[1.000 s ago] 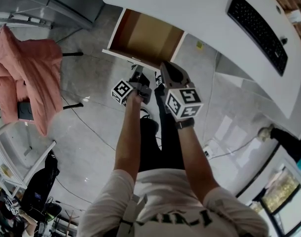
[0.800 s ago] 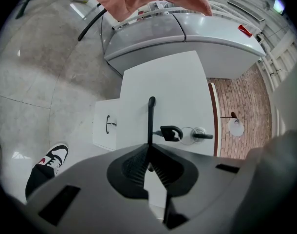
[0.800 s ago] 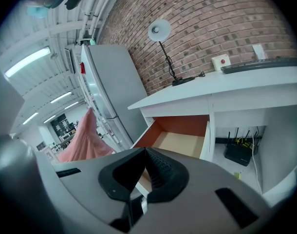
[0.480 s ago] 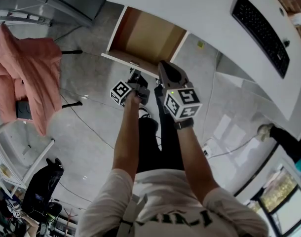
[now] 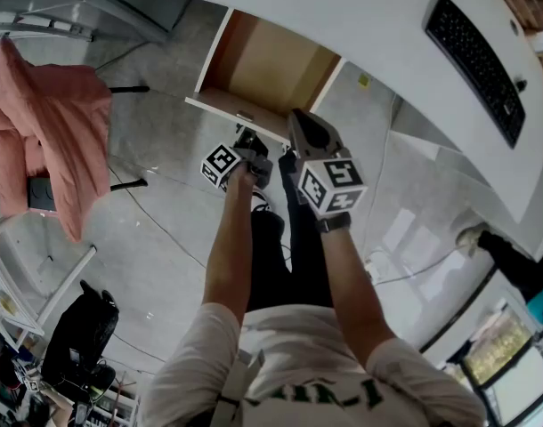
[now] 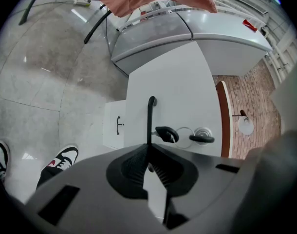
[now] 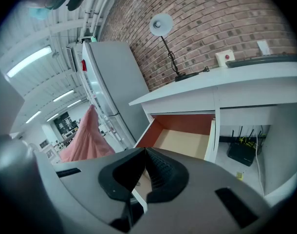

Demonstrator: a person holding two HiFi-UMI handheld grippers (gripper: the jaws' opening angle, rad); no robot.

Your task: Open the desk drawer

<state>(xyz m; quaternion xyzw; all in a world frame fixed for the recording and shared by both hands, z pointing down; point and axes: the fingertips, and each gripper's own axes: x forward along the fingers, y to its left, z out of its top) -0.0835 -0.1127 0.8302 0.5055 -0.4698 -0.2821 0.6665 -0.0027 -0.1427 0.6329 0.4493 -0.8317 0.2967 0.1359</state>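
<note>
The drawer [image 5: 270, 68] is standing well out from under the white bench [image 5: 360, 16], its bare wooden inside showing at 12 o'clock from both grippers in the head view. The pulling step is looking nearly done.

The left gripper [image 5: 247, 135] is sitting right at the white drawer front. In the left gripper view, the black handle [image 6: 150, 121] is running straight into the narrow meeting line of the jaws, so the left gripper [image 6: 148, 152] is reading as clenched on the handle. A bunch of keys [image 6: 166, 133] is hanging from the lock just at 3 o'clock of the handle.

The right gripper [image 5: 296, 117] is hovering just at 3 o'clock of the left one, above the drawer's front corner. In its own view, the right gripper [image 7: 143, 155] is showing its 2 jaws pressed together with nothing between them, and it is doing no work.

As a judgement, little travel is remaining. The next move is calling for either a short, level draw toward 6 o'clock, kept in line with the runners, or letting the handle go and backing the left gripper straight off without snagging the keys.
</note>
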